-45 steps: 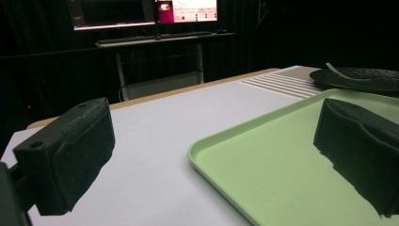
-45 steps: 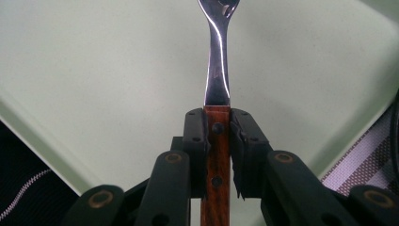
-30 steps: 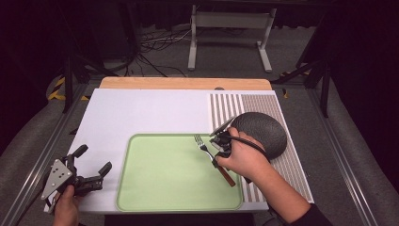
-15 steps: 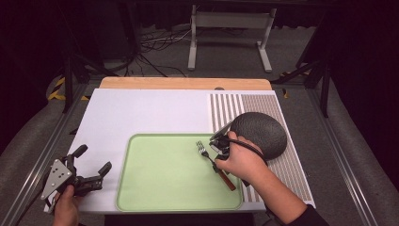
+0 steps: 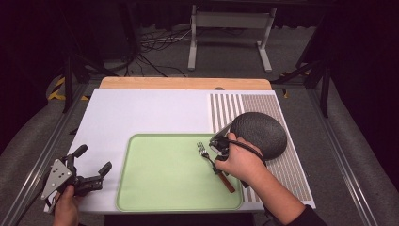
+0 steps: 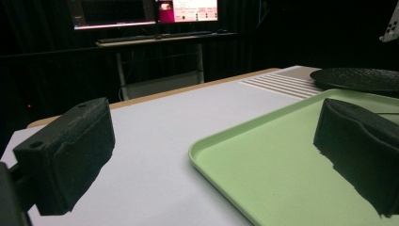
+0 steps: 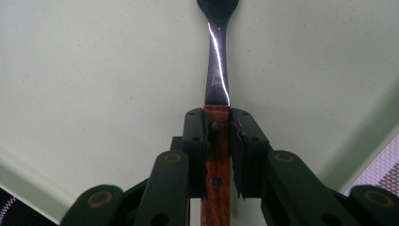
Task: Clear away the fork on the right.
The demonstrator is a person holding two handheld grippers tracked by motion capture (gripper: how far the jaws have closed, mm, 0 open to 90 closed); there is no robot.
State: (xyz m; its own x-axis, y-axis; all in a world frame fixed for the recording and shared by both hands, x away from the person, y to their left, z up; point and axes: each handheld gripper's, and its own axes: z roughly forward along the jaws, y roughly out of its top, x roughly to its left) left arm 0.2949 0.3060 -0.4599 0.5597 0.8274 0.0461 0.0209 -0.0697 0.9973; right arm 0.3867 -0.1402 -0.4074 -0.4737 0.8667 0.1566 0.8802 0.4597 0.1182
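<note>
A rectangular pale-green tray (image 5: 164, 188) with rounded corners and a low raised rim lies on a smooth white tabletop (image 5: 141, 115); its surface is matte and faintly speckled in the right gripper view. To the tray's right a woven placemat (image 5: 291, 174) shows stripes at its far left part and a fine checked weave elsewhere, and on it rests a round, dark, rough-textured plate (image 5: 261, 129), seen as a shallow disc in the left gripper view (image 6: 357, 77). A strip of light wood (image 5: 186, 83) borders the table's far edge. The right gripper (image 5: 221, 146), held in the person's right hand (image 5: 240, 165), has its two black jaws clamped on the reddish-brown wooden handle of a fork (image 5: 207, 155). The right gripper view shows the riveted handle pinched between the jaws and a polished metal neck running forward over the tray (image 7: 94, 70) to the fork's (image 7: 217, 75) dark head. In the high view the tines lie over the tray's right part, the handle slanting back toward the tray's right rim. The left gripper (image 5: 91, 165), in the left hand (image 5: 66, 207) at the table's near left corner, carries a grey three-cornered plate. Its blocky, matte black jaws stand wide apart and hold nothing, one over the white surface, the other before the tray (image 6: 282, 155).
</note>
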